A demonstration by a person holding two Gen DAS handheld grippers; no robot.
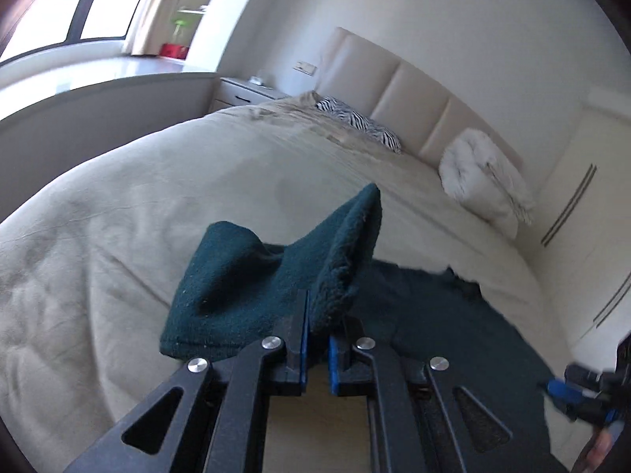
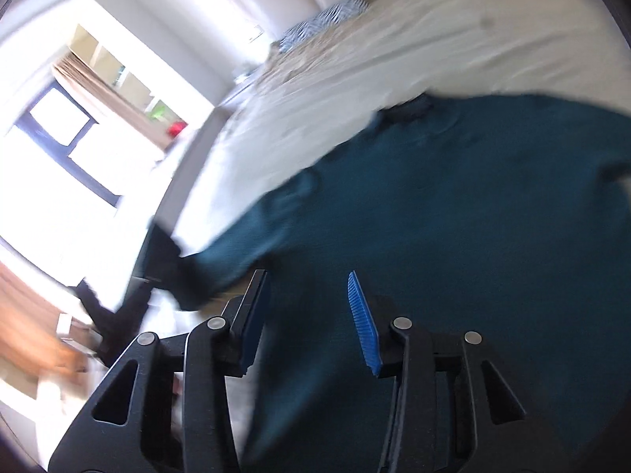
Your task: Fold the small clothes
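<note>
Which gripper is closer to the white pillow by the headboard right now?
Left. The left gripper, shut on the teal garment, points toward the white pillow; the right gripper hovers open farther back.

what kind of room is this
Most likely a bedroom: a made bed with a padded headboard, pillows such as the white pillow, and a nightstand beside it.

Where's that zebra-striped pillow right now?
In the left wrist view, the zebra pillow lies at the head of the bed, against the headboard, left of the white pillow.
</note>
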